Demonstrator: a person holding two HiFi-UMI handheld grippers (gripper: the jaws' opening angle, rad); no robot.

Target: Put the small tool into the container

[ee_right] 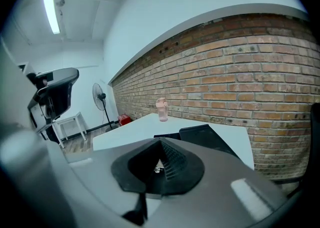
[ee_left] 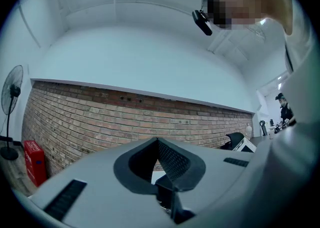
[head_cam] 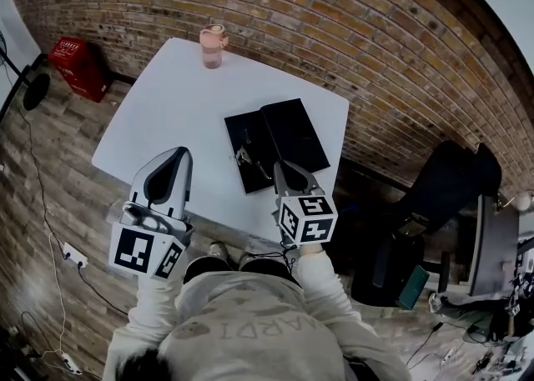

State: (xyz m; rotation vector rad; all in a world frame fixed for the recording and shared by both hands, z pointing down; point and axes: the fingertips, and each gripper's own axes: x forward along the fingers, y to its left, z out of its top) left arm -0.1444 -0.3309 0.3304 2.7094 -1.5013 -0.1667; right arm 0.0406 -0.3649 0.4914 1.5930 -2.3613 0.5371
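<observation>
A black container (head_cam: 292,133) lies open in two flat halves on the right part of the white table (head_cam: 167,104). A small pale tool (head_cam: 243,157) rests on its left half. My right gripper (head_cam: 282,168) is shut and empty, its tip just over the container's near edge, right of the tool. In the right gripper view the gripper (ee_right: 160,143) points over the container (ee_right: 205,137), and a pale bit shows through the gap under the jaws. My left gripper (head_cam: 173,156) hovers shut over the table's near left edge, holding nothing; in its own view the gripper (ee_left: 158,142) faces the brick wall.
A pink bottle (head_cam: 213,44) stands at the table's far edge, also in the right gripper view as the bottle (ee_right: 161,109). A red crate (head_cam: 78,67) and a fan (ee_right: 100,95) stand on the floor at left. A dark chair (head_cam: 455,179) is at right. A power strip (head_cam: 73,256) lies near left.
</observation>
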